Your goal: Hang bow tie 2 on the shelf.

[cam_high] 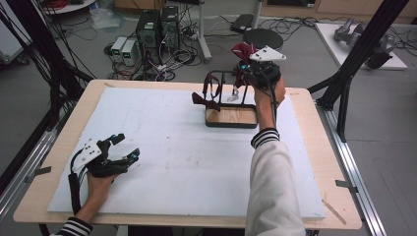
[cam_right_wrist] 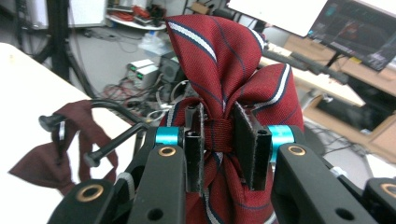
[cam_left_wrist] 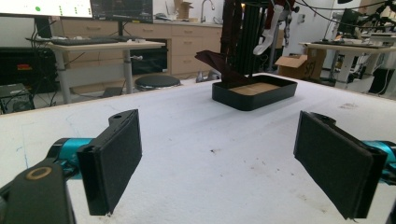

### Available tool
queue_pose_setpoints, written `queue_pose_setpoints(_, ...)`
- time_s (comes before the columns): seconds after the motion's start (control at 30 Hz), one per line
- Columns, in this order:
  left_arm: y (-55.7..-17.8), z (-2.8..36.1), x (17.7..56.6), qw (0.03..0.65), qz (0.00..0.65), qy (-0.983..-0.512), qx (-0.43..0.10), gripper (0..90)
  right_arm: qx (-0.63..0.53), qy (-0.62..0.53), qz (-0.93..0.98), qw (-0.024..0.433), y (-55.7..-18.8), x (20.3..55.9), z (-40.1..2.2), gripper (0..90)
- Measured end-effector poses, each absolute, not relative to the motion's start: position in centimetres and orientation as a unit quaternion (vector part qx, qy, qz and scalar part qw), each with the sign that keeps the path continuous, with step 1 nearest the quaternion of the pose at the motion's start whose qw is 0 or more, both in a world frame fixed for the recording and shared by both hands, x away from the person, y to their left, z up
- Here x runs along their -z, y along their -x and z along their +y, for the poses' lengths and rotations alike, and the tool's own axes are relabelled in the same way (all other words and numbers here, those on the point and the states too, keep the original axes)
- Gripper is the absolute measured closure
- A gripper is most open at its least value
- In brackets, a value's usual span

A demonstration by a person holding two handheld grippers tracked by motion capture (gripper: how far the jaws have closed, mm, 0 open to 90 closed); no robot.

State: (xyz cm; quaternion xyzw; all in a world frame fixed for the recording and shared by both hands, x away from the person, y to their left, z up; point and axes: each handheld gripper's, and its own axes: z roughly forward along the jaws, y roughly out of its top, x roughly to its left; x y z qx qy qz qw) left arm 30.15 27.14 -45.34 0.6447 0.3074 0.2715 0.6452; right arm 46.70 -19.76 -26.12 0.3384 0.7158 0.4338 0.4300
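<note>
Red striped cloth, a bow tie, sits pinched at its knot between the jaws of your right gripper, wings fanning above and below the pads. You hold it up over the far end of the rack, whose black rods rise from a wood-floored tray. A 2nd tie hangs from a rod on the left, just beside yours. The free rod lies below and slightly left of your jaws, I think; the angle is poor. Your left gripper rests well apart, near the table's front-left corner, jaws wide, holding nothing.
</note>
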Motion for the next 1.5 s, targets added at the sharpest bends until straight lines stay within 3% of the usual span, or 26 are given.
queue_pose_setpoints(1.23, -30.2, 27.1, 45.3, 0.644, 0.307, -0.645, -0.272, 15.6, -0.413, -0.345, 0.737, 0.409, -48.7, 28.1, -18.9, 73.8)
queue_pose_setpoints(1.5, -30.1, 27.1, 45.3, 0.644, 0.305, -0.646, -0.272, 15.6, -0.418, -0.351, 0.737, 0.398, -48.7, 28.2, -18.9, 67.2)
